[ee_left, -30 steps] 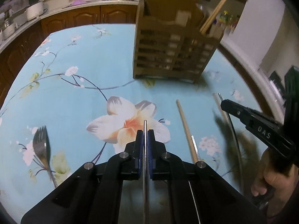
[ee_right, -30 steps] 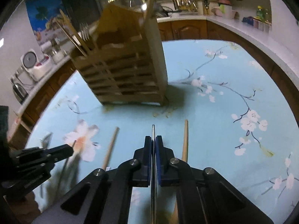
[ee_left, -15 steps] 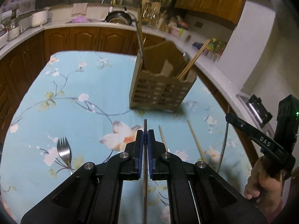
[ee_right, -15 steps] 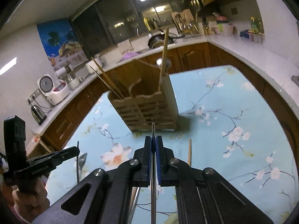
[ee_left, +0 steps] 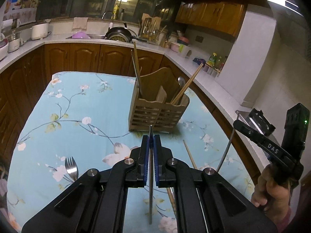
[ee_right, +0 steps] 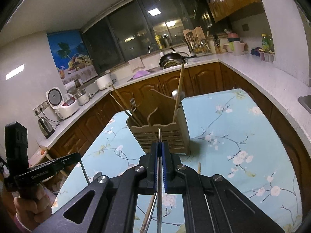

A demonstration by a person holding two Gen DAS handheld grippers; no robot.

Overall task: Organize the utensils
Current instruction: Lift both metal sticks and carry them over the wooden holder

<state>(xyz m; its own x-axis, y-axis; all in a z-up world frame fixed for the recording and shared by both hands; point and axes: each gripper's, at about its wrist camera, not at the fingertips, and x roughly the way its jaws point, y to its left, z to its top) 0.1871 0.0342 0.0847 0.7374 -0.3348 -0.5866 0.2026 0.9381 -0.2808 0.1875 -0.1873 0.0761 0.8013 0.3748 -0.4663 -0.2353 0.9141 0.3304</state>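
Note:
My left gripper [ee_left: 151, 138] is shut on a thin metal chopstick [ee_left: 150, 194], held above the flowered tablecloth [ee_left: 81, 104]. My right gripper [ee_right: 159, 144] is shut on a second metal chopstick [ee_right: 159, 134], also in the air. Each gripper shows in the other view: the right gripper [ee_left: 236, 123] with its stick hanging down, the left gripper [ee_right: 78, 155] likewise. Ahead of both stands the slatted wooden utensil holder [ee_left: 158, 114] [ee_right: 161, 136], with wooden chopsticks, a spoon and a fork in it. A metal fork [ee_left: 71, 169] and a wooden chopstick [ee_left: 189, 157] [ee_right: 198, 168] lie on the cloth.
Brown cabinets and a white counter [ee_left: 213, 91] wrap around the table's far and right sides. On the counter stand a pan [ee_left: 118, 35], a rice cooker [ee_right: 58, 101] and a kettle [ee_right: 45, 126]. A person's hand [ee_left: 272, 190] holds the right gripper.
Both grippers have risen from just above the cloth, each still shut on its metal chopstick. The holder now looks smaller and farther off, and the kitchen behind it has come into view.

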